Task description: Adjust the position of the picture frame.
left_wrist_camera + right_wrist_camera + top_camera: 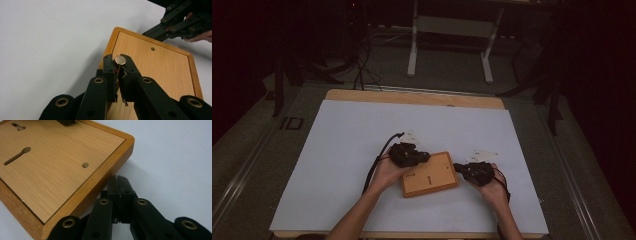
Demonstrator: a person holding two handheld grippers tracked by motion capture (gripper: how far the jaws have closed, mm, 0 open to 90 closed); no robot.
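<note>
A flat wooden board (434, 181) with a raised rim lies near the middle of the white table. It has two keyhole slots (17, 155) and a small round hole (85, 165). My left gripper (422, 157) reaches over the board's left end. In the left gripper view its jaws (119, 66) are shut on a small round metal disc (120, 59), held just above the wood (155, 67). My right gripper (460, 168) is at the board's right end. Its jaws (120, 182) are shut with nothing between them, tips beside the board's rim (105, 177).
The white sheet (347, 150) covers the wooden table, with bare room to the left, right and behind the board. A cable (379, 160) trails from the left gripper. Beyond the far edge are a dark floor and a white stand (414, 45).
</note>
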